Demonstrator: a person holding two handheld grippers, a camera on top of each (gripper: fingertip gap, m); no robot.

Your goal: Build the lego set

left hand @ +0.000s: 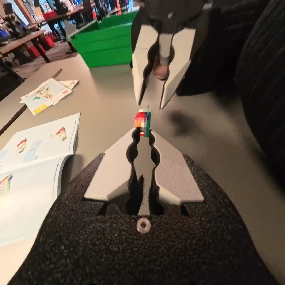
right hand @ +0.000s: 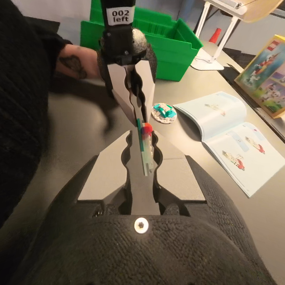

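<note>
A small Lego build (left hand: 142,120) has a green plate, white and grey bricks and a red and orange end. My left gripper (left hand: 143,130) is shut on its lower end and holds it above the grey table (left hand: 108,100). My right gripper (left hand: 150,106) comes from the far side, open, with its tips just at the build's upper end. In the right wrist view the build (right hand: 145,148) lies between the open fingers of my right gripper (right hand: 142,131), close to the right finger. The left gripper (right hand: 141,123) pinches its far end.
An open instruction booklet (left hand: 38,146) (right hand: 231,131) lies on the table, with more booklets (left hand: 46,95) beyond. A green bin (left hand: 104,41) (right hand: 169,46) stands at the back. A round white plate with a teal build (right hand: 163,113), a Lego box (right hand: 265,86) and a white stand (right hand: 215,38) are at the right. The tips of both grippers are at nearly the same place.
</note>
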